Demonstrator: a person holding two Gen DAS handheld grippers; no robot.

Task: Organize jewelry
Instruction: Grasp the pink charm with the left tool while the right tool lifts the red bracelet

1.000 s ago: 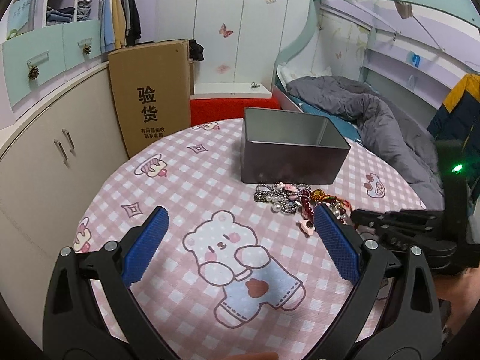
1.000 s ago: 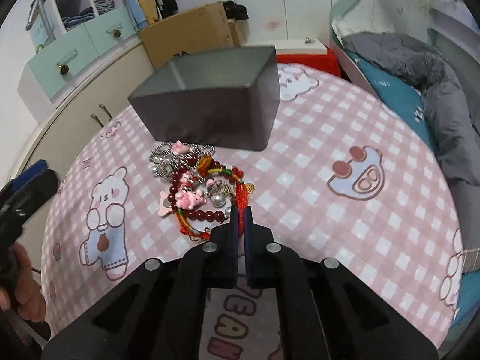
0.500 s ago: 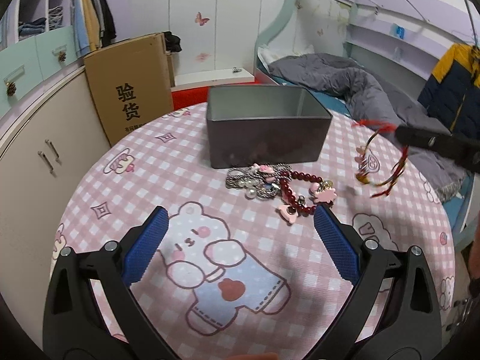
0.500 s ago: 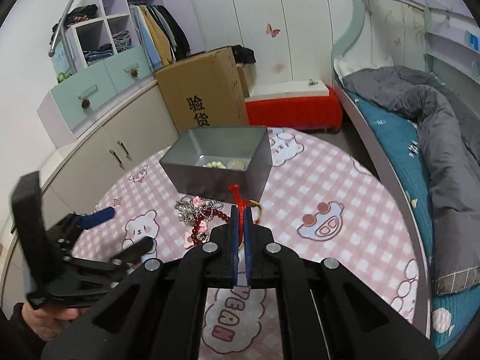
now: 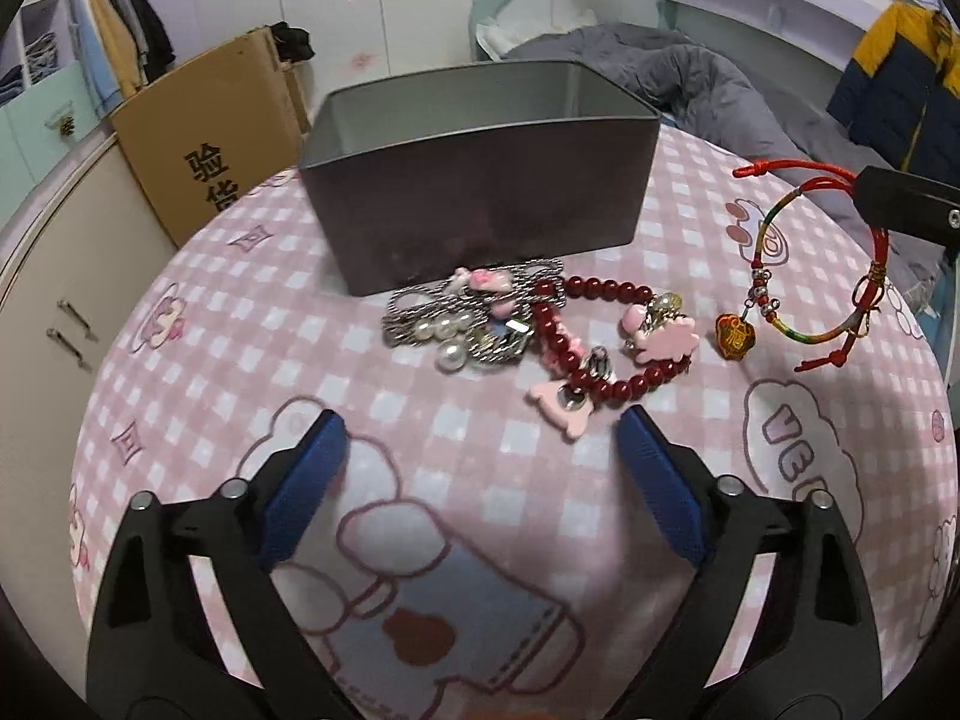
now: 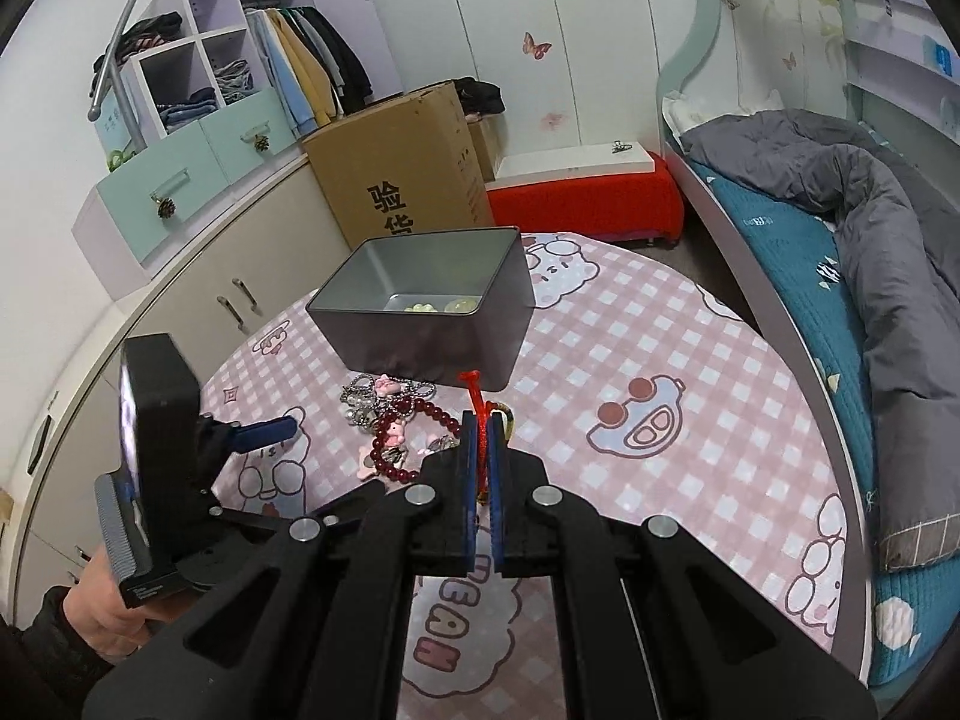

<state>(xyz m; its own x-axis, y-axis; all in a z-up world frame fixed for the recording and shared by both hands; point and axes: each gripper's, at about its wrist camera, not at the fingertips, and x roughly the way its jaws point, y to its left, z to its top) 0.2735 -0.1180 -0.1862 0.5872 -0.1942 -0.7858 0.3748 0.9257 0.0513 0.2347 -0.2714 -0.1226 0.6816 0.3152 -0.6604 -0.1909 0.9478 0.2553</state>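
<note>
Dangling clear of the surface (image 5: 420, 438) beside the tin (image 5: 480, 180), the red cord bracelet (image 5: 816, 276) sits pinched in my right gripper (image 6: 480, 438), ready for dropping in; my left gripper (image 5: 480, 480) jaws are closing, empty, before the bead pile (image 5: 540, 330).

Left gripper (image 5: 477, 435): we hold it tilted steeply downward, black arms spread in a wide V, blue ribbed pads (image 5: 303, 486) facing each other across a broad gap; its jaws are closing, and nothing lies between them. In the right wrist view it shows at lower left, gripped from below by our left hand (image 6: 105, 615), a dark sleeve at the wrist

Right gripper (image 6: 481, 420): we hold it angled downward, black arms drawn together, the blue pads (image 6: 468, 468) pressed nearly flat against each other, pinching a thin red cord between them. In the left wrist view only its black tip enters from the right edge, raised above the surface
</note>
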